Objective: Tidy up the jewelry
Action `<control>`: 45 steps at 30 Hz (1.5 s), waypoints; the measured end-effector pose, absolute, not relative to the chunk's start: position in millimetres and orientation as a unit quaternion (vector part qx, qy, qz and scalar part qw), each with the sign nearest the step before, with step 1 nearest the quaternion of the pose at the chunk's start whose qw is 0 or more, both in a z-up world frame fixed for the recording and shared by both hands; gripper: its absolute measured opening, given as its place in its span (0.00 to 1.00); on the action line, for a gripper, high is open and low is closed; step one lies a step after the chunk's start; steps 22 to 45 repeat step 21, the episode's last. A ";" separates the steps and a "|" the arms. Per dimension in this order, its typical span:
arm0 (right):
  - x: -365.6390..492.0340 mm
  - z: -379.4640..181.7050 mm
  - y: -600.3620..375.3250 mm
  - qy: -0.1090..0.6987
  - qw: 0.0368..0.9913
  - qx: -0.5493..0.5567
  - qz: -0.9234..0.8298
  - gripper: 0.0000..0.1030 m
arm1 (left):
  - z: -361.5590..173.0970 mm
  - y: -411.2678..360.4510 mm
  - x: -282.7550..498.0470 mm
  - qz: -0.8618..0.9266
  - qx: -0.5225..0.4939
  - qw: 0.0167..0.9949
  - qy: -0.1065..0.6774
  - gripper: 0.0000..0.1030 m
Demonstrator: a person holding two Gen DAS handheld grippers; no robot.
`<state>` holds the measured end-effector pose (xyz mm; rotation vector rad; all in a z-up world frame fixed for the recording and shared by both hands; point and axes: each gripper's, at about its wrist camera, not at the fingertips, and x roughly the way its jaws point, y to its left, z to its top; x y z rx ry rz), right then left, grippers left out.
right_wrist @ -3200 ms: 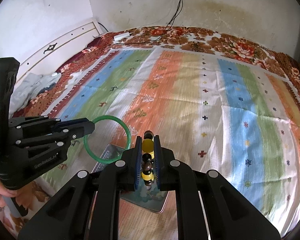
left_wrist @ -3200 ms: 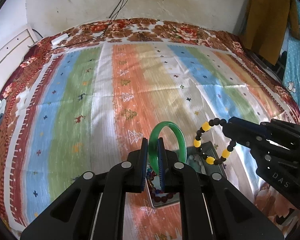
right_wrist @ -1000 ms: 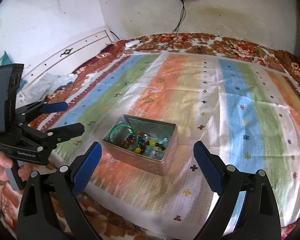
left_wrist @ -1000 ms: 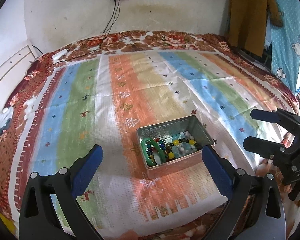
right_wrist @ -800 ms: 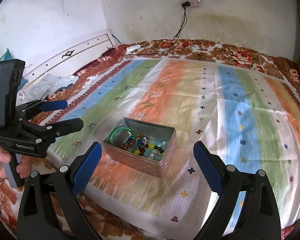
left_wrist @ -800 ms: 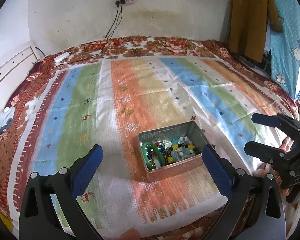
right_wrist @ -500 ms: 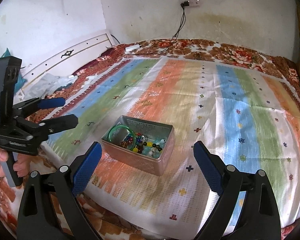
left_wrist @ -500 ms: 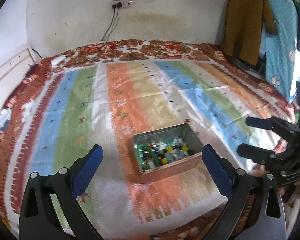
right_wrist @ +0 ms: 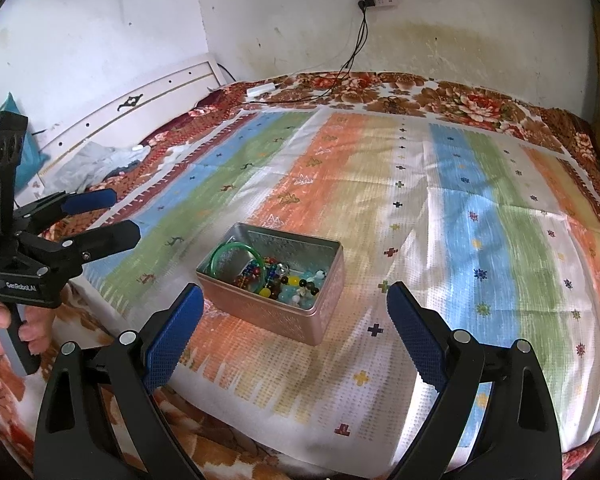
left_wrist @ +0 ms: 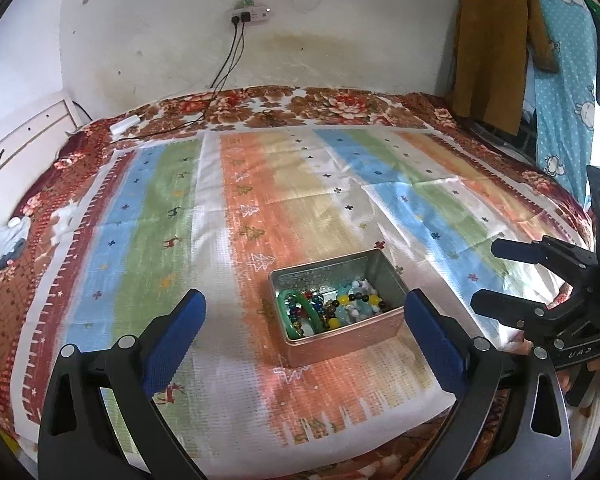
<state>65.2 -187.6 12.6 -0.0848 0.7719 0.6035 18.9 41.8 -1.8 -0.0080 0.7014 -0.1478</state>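
Both claws hang released above the bed's near edge, the left claw (left_wrist: 304, 320) and right claw (right_wrist: 296, 312) spread wide and empty. The tin (left_wrist: 340, 334) sits on the striped cloth (left_wrist: 220, 240), holding a green bangle (left_wrist: 306, 312) and beads (left_wrist: 356, 304).

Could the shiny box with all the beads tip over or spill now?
Maybe. The metal tin sits on soft bedding near the bed's front edge, so a bump from either open claw, left or right, might tip it. The green bangle leans on the tin's wall and could slide out.
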 end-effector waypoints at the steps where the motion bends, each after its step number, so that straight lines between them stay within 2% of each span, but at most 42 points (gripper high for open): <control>1: 64.7 12.3 -187.8 0.371 0.882 -0.041 0.290 0.91 | -1.8 42.3 19.0 -0.071 -0.004 0.936 0.344 0.95; 45: 63.4 8.1 -188.4 0.371 0.882 -0.041 0.287 0.91 | -3.7 38.6 19.4 -0.080 0.012 0.936 0.342 0.95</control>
